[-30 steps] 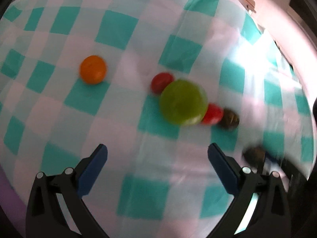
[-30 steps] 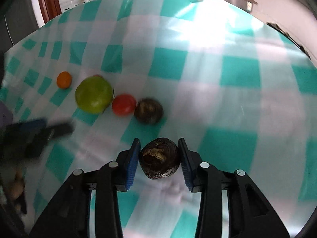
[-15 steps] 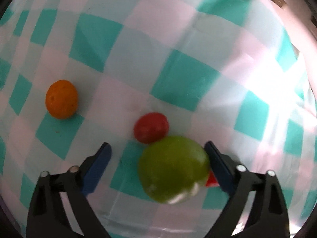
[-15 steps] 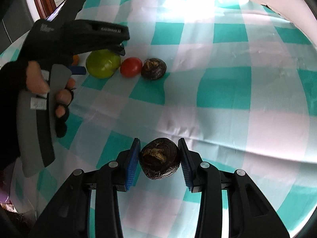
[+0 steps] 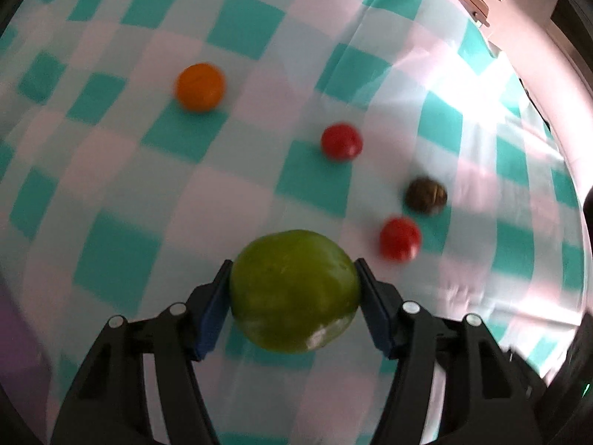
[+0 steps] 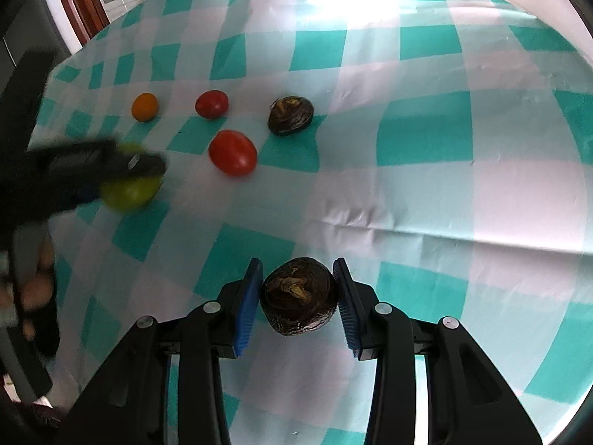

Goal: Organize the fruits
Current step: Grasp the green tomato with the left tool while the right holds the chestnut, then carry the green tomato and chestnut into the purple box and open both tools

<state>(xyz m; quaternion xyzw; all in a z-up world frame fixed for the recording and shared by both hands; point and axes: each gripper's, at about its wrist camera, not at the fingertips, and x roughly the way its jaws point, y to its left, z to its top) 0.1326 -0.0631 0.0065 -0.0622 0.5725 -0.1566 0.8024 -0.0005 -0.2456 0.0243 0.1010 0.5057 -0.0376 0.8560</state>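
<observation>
My left gripper point(image 5: 292, 278) is shut on a big green fruit point(image 5: 294, 289), held above the checked cloth; it shows blurred in the right wrist view point(image 6: 129, 189). My right gripper point(image 6: 298, 282) is shut on a dark brown wrinkled fruit point(image 6: 298, 300). On the cloth lie an orange fruit point(image 5: 200, 87) point(image 6: 144, 106), two red tomatoes point(image 5: 341, 141) point(image 5: 400, 239) point(image 6: 212, 104) point(image 6: 232, 152) and a second dark brown fruit point(image 5: 425, 196) point(image 6: 291, 115).
A teal-and-white checked cloth point(image 6: 426, 129) covers the table. The left hand and its gripper body point(image 6: 74, 170) fill the left side of the right wrist view. A wooden door frame point(image 6: 85, 0) stands beyond the far left edge.
My left gripper closed on the green fruit and lifted it away from the tomatoes. My right gripper still holds the dark fruit and has shifted its view a little.
</observation>
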